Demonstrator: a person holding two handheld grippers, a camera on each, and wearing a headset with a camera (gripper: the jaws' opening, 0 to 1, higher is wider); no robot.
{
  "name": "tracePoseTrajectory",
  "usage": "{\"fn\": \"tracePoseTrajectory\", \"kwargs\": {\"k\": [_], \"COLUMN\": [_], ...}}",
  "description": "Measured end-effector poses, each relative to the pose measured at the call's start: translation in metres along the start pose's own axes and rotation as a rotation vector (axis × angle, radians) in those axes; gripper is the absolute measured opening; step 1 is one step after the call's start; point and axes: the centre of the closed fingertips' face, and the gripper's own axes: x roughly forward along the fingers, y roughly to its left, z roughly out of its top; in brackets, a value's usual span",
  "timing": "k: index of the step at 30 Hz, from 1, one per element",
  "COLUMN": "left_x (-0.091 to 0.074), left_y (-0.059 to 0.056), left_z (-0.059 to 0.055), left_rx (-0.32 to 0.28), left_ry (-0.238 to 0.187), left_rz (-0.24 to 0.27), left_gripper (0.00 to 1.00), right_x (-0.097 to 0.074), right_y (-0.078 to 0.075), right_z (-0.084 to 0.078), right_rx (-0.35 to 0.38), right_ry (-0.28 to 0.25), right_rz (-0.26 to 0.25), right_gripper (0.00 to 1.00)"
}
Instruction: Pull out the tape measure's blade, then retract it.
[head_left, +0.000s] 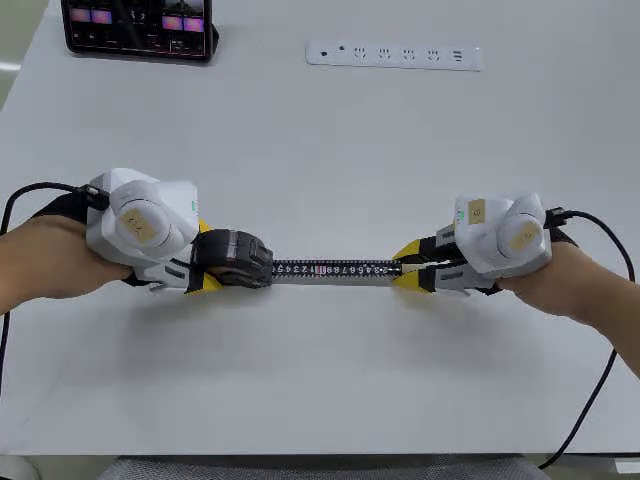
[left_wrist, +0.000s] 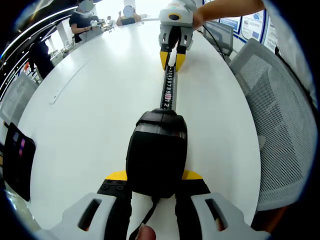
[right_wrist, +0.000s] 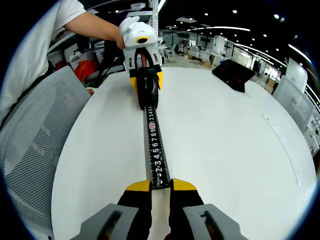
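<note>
While the left gripper (head_left: 214, 268) has its jaws spread wide around the black tape measure case (head_left: 236, 258), clamping it on the white table (head_left: 320, 150), the blade (head_left: 335, 269) runs to the right gripper (head_left: 408, 270), whose nearly closed jaws apparently pinch its tip. The right gripper view reads numerals 2 to 9; the head view adds a power strip (head_left: 393, 54).
</note>
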Motion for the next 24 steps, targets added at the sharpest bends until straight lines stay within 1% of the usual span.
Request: {"fn": "tracePoseTrajectory", "kwargs": {"k": [24], "left_x": [0.0], "left_y": [-0.001], "left_z": [0.0], "left_rx": [0.005], "left_ry": [0.004], "left_rz": [-0.001], "left_gripper": [0.28], "right_x": [-0.013], "right_y": [0.003], "right_z": [-0.014], "right_rx": [0.013], "right_ry": [0.033], "right_rz": [-0.015], "right_gripper": [0.08]}}
